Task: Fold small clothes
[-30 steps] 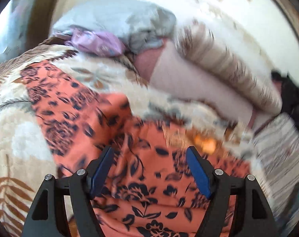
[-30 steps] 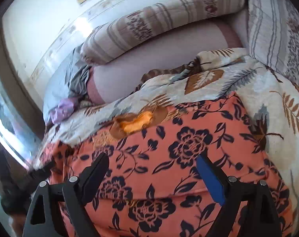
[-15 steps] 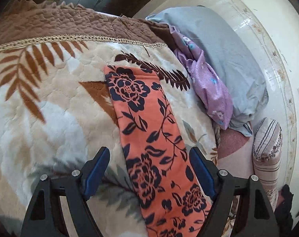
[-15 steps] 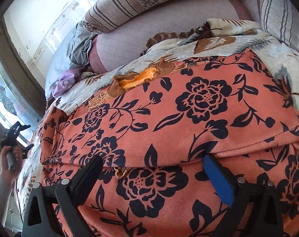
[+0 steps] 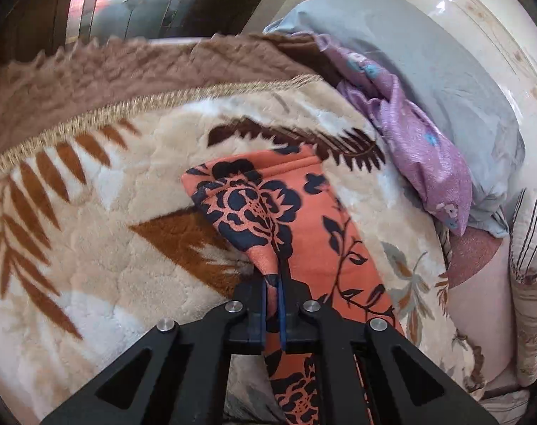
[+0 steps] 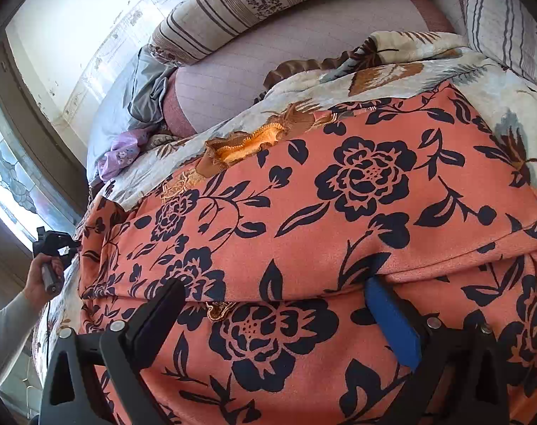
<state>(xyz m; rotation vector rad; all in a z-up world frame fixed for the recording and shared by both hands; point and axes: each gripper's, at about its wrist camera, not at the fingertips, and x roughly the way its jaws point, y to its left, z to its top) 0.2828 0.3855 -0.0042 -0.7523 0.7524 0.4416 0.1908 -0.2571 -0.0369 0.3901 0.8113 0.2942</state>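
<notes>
While the orange floral garment [image 6: 339, 212] lies spread on the leaf-print blanket [image 5: 73, 241] on the bed, left hand-held gripper [image 5: 275, 297] is clenched on a pinched-up fold at its narrow end. Right hand-held gripper [image 6: 279, 304] is released, fingers straddling a folded edge. Purple cloth [image 5: 420, 163] and grey pillow [image 5: 438, 71] lie beyond.

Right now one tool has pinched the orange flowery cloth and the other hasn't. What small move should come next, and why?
Probably shut the right tool on the fold edge between its open fingers. The left tool already pinches the orange floral garment at its far end, so gripping both ends lets the cloth lift evenly off the blanket.
</notes>
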